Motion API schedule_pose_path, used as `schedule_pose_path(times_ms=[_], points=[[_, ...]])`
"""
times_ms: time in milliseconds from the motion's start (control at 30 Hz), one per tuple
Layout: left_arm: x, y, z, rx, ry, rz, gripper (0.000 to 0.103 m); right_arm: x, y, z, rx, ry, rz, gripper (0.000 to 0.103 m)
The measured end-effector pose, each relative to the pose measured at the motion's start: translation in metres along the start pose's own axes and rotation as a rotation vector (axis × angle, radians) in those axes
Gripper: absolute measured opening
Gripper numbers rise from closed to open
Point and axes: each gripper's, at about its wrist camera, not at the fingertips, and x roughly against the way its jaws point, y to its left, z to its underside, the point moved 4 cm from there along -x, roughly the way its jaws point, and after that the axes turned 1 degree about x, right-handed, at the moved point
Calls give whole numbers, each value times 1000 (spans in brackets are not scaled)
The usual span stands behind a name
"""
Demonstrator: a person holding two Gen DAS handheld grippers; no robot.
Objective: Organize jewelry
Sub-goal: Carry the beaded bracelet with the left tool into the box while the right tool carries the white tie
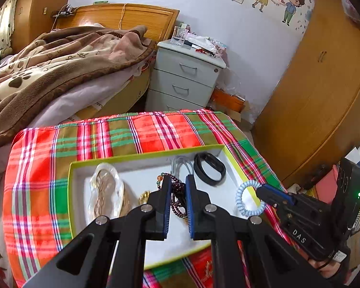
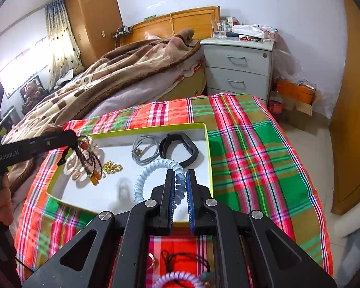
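Left gripper (image 1: 177,180) first: its jaws are clenched on a dark red bead strand (image 1: 177,201), which hangs between the pads and is seen dangling over the left part of the tray from the right wrist view. The right gripper (image 2: 180,175) is clamped on a pale blue coil hair tie (image 2: 156,168), the coil being pinched on its right side so the rest of the loop sticks out to the left of the fingers.

Both items are held just over the white tray (image 2: 208,148) with the lime rim, so this looks like the drop-off step. To do it well, each piece should probably be lowered close to the tray floor before anything is let go, and a bare patch picked. The beads are hanging right above a clear glass dish (image 1: 105,192) and next to a small gold chain (image 2: 111,166), so tangling could be a risk if they're released there. The coil sits over the empty near-right area, which seems the safer spot.

Further back in the tray a grey cord (image 2: 144,151) and a black band (image 2: 180,148) are already lying side by side. More pieces, a lilac coil among them, are left on the plaid cloth (image 2: 252,144) nearer the camera
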Motion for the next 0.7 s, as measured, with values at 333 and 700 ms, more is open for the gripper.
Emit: schedule_pose_path(times_ms=[333, 700], points=[[-36, 16, -16, 31, 25, -19, 12, -31, -8, -4, 7, 55, 23, 10], [-63, 26, -13, 35, 91, -79, 12, -50, -6, -1, 40, 98, 44, 10]])
